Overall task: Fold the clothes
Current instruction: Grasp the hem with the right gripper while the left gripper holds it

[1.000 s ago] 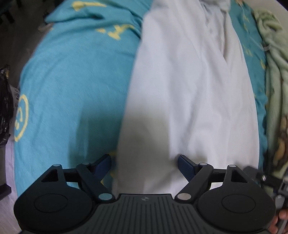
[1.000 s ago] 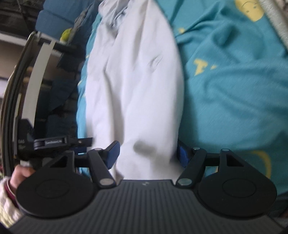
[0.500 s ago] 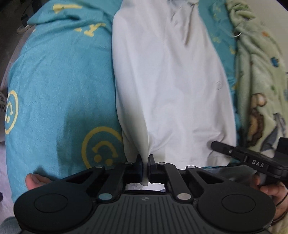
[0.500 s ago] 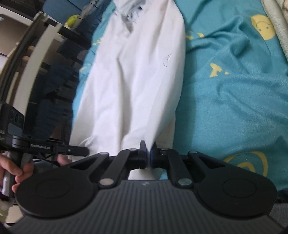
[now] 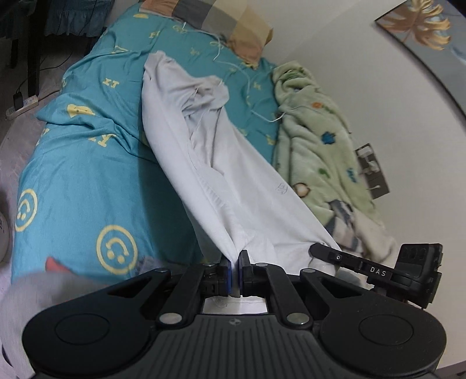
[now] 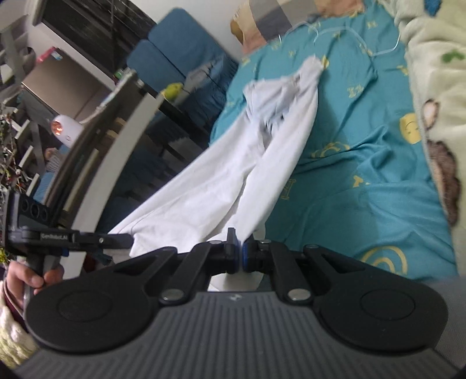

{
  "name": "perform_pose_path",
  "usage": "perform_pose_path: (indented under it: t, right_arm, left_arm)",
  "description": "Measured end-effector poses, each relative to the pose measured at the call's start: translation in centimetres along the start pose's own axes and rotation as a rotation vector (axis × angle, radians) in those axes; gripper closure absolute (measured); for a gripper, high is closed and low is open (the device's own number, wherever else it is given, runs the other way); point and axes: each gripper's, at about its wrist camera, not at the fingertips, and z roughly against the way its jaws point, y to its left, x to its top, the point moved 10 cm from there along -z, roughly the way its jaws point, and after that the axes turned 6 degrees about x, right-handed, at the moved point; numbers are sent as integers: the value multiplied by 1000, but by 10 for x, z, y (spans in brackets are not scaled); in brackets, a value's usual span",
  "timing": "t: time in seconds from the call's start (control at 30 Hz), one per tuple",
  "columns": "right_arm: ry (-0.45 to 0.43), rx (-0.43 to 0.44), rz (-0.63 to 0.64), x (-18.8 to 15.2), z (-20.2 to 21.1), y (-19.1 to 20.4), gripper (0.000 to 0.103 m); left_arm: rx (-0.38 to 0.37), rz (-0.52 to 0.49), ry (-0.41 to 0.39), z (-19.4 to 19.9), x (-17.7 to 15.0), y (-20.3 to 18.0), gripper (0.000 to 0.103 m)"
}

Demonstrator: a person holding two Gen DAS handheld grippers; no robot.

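Bedroom: bed with a teal sheet (image 5: 87, 175) printed with yellow smileys and letters, pale wall on the far side, a framed picture (image 5: 422, 26) up on it, a wall socket plate (image 5: 372, 172) lower down. One patchwork pillow (image 5: 230, 26) at the head end, one green fleece blanket (image 5: 314, 140) with cartoon animals bunched along the wall side, a thin white cord (image 5: 250, 78) trailing over the sheet. One white garment (image 5: 221, 180), long and narrow, long axis running from the grippers away toward the pillow; far end rumpled and resting on the sheet, near end lifted and pulled taut off the bed. Left gripper (image 5: 235, 272) clamped tight on the near hem, cloth pinched between the blue pads. Right gripper (image 6: 241, 256) likewise closed on the hem, fabric fanning out from its tips. Two grippers total, side by side, each holding one part of the same edge; in the right wrist view the other gripper's tip meets the hem at left, a hand (image 6: 26, 277) on its handle. Blue chairs (image 6: 174, 67) and shelving in the background, blurred.
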Motion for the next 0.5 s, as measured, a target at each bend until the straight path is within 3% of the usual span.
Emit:
perform_pose_path:
  t: [0.1, 0.23, 0.37, 0.5]
  right_arm:
    - [-32, 5, 15, -9, 26, 12, 97]
    - [-64, 11, 25, -24, 55, 23, 97]
    - [-69, 18, 1, -26, 53, 22, 97]
    - [-109, 17, 8, 12, 43, 24, 97]
  left_arm:
    - [-34, 7, -9, 17, -46, -5, 98]
    - [-50, 19, -24, 22, -81, 0, 98]
    - [-54, 27, -55, 15, -74, 2, 98]
    - [-35, 7, -125, 5, -28, -3, 98]
